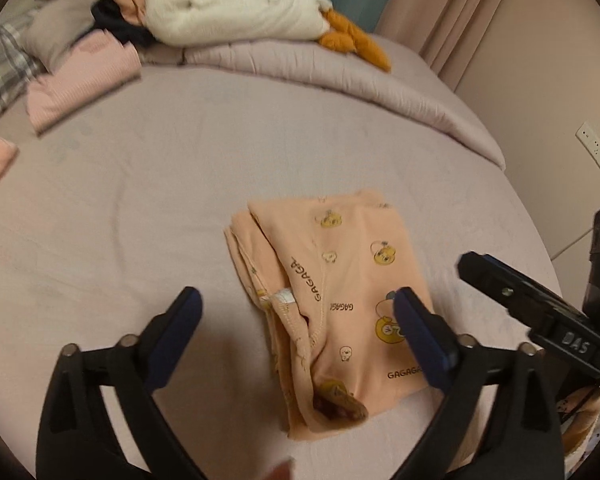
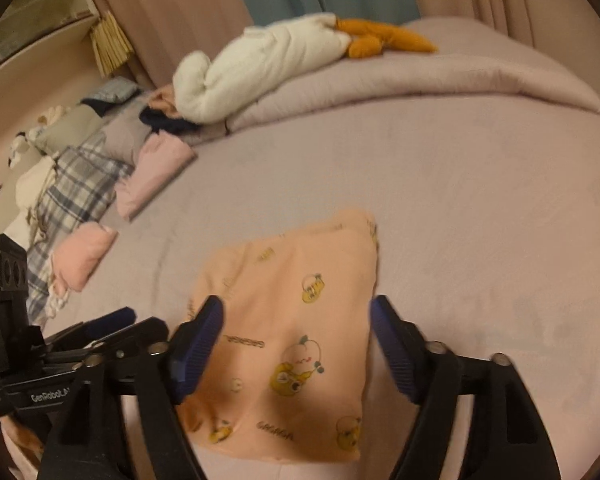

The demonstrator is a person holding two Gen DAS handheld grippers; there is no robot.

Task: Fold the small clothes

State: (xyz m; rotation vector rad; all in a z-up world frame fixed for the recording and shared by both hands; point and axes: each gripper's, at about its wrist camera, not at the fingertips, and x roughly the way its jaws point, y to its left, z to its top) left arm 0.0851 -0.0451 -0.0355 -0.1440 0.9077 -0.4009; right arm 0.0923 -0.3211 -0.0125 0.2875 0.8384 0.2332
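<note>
A small peach garment (image 1: 340, 304) printed with yellow cartoon ducks and lettering lies folded into a rough rectangle on the pale lilac bed sheet (image 1: 140, 208). My left gripper (image 1: 300, 300) hangs above its near left edge, open, with nothing between the blue pads. In the right wrist view the same garment (image 2: 292, 332) lies flat under my right gripper (image 2: 296, 308), which is open too, its pads apart over the cloth and gripping none of it. The right gripper's black finger (image 1: 500, 284) shows at the right edge of the left wrist view.
Folded pink clothes (image 1: 80, 80) and a plaid cloth (image 1: 4, 72) lie at the bed's left side. A white plush goose with orange feet (image 1: 236, 12) rests on a rolled lilac quilt (image 1: 340, 76) at the back. Curtains and a wall socket (image 1: 598, 152) stand to the right.
</note>
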